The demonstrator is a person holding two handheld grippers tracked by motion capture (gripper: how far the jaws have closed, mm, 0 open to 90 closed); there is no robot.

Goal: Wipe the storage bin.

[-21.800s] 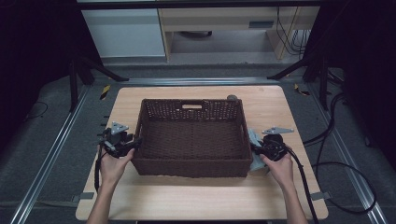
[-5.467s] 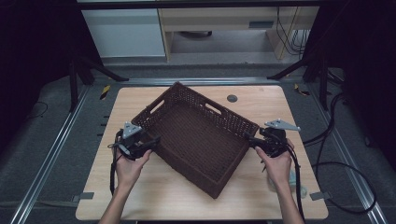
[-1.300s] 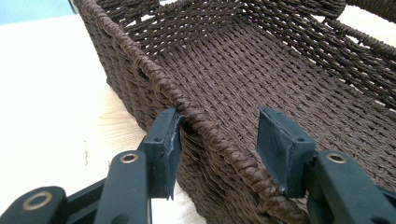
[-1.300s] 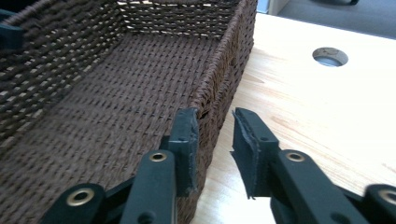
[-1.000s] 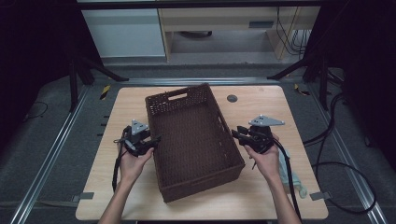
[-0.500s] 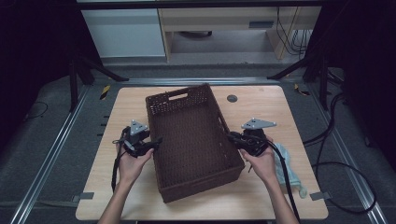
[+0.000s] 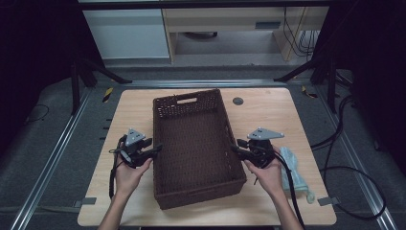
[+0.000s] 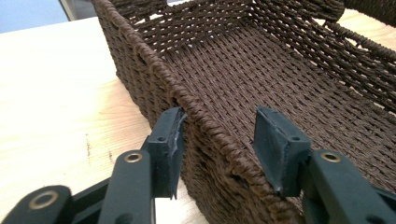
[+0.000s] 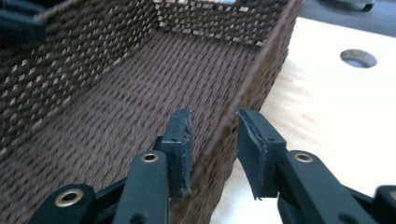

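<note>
A dark brown woven basket (image 7: 189, 98) lies lengthwise on the wooden table, empty. My left gripper (image 7: 155, 148) straddles the rim of its left long wall. In the left gripper view my left gripper (image 8: 219, 126) has one pad against the outside of the basket (image 8: 261, 60) and the inner pad stands off the weave; its jaws have just been closing. My right gripper (image 7: 237, 149) straddles the right long wall. In the right gripper view my right gripper (image 9: 214, 121) has the basket (image 9: 116, 93) wall between its pads with gaps on both sides; its jaws have just been opening.
A crumpled clear plastic bag (image 7: 294, 175) lies on the table behind my right hand. A round hole (image 7: 238, 101) sits in the tabletop past the basket's far right corner. Cables trail off the right edge. Bare wood (image 7: 124, 115) flanks the basket.
The basket, crosswise at first and then diagonal, now lies lengthwise. Over the last second it has stayed put, and both hands have stayed at its long walls.
</note>
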